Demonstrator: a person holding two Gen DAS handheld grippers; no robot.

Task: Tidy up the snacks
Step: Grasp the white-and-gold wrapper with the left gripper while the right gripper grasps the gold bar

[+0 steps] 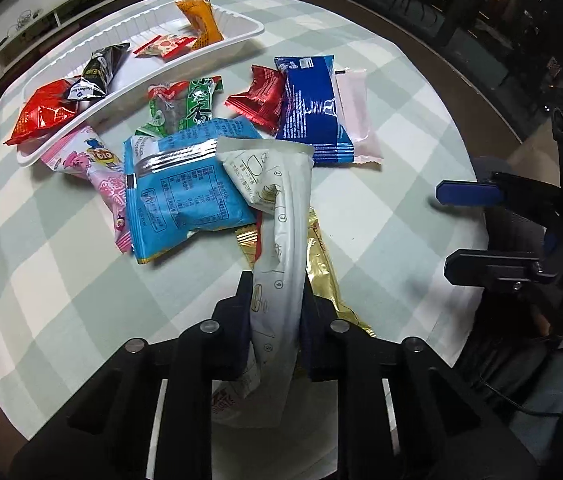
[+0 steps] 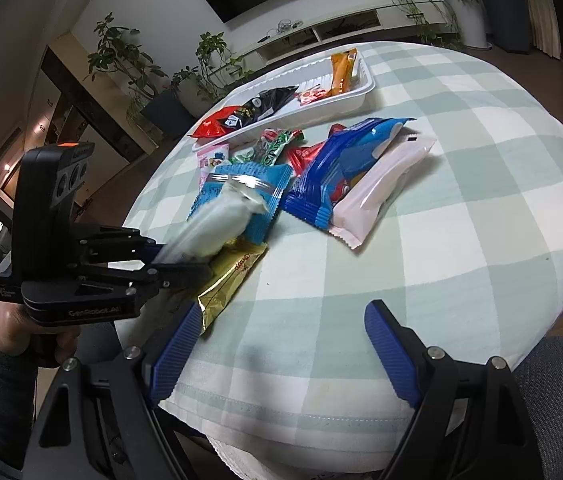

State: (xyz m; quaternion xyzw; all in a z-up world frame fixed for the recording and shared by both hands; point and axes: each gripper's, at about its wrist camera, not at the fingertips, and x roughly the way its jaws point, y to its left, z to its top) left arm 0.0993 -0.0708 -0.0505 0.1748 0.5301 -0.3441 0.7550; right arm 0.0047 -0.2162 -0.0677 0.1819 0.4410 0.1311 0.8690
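- Your left gripper (image 1: 275,320) is clamping the white packet (image 1: 277,240) between its two fingers at the lower centre of the left wrist frame; the packet is rising from the fingers toward the middle of the frame, its top edge overlapping the light blue packet (image 1: 185,196); in the right wrist view that same white packet (image 2: 221,220) is showing blurred at centre left.
- Your right gripper (image 2: 273,352) is standing wide open at the bottom of the right wrist frame, blue pads apart and holding nothing; it is hovering over the checked tablecloth (image 2: 461,240); in the left wrist view it is sitting at the right edge of the frame (image 1: 447,232).
- The gold packet (image 1: 321,264) is lying on the cloth beneath the white one.
- The white tray (image 1: 217,46) is sitting in the upper left of the left wrist frame; it is holding an orange packet (image 1: 199,20), a black packet (image 1: 99,72) and a red packet (image 1: 43,114).
- The dark blue packet (image 1: 311,108) and the pale pink packet (image 1: 357,116) are lying side by side, touching, at upper centre right; the pink cartoon packet (image 1: 99,172) is lying just below the tray.
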